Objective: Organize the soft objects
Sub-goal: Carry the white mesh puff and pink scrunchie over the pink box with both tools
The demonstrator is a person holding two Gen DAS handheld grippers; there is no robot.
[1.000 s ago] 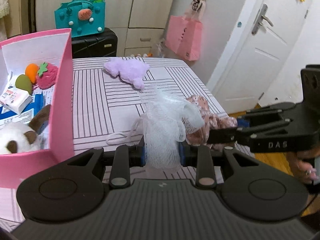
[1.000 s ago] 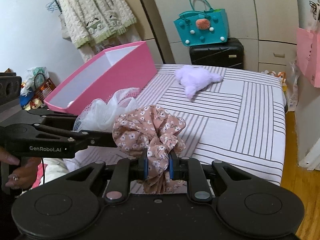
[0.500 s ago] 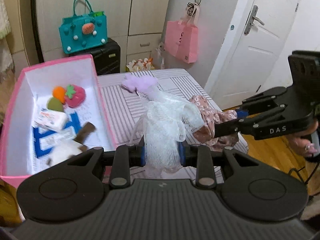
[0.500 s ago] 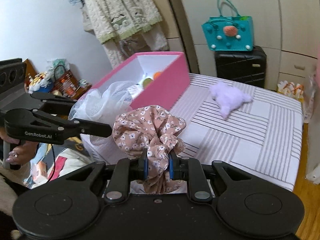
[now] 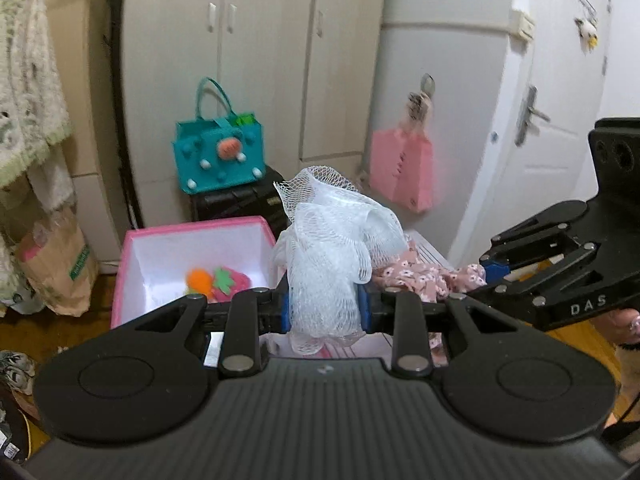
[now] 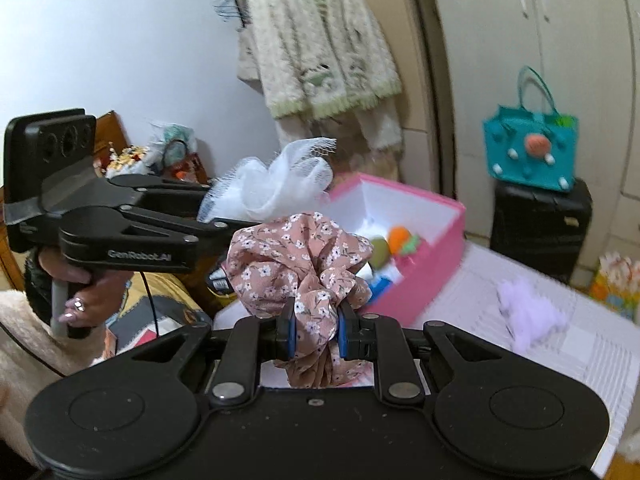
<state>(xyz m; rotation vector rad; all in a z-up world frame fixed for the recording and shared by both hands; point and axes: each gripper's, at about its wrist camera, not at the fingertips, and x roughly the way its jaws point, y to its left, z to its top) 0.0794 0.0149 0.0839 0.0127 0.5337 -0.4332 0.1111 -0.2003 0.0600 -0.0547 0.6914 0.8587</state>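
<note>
Left wrist view: left gripper [image 5: 324, 308] pinches a white mesh bath pouf [image 5: 336, 240] btw its blue pads, pouf bunched up above the jaws and hanging a bit below. Just right of it, the floral pink scrunchie [image 5: 424, 276] sits in the tip of the right gripper [image 5: 490, 276], which comes in from the right edge, jaws pressed on the fabric. Behind and left: open pink box [image 5: 132, 248] w/ white lining, an orange plush [image 5: 198, 280] and a strawberry plush [image 5: 232, 280] inside at the far end. Teal felt bag [image 5: 218, 160] on a black suitcase [image 5: 240, 200] by the wardrobe; pink bag [image 5: 402, 172] hangs near the door.

Right wrist view: right gripper [image 6: 316, 334] clamps the scrunchie [image 6: 296, 260], fabric puffed above the pads and trailing below. Left gripper [image 6: 212, 208] reaches in from the left, held by a hand [image 6: 80, 292], pouf [image 6: 276, 184] at its tip, touching or nearly touching the scrunchie's top; can't tell which. Pink box [image 6: 424, 276] beyond, plush items inside. Purple plush [image 6: 528, 312] lies on the striped bed cover [image 6: 580, 352], blurred, well apart from the box.
</note>
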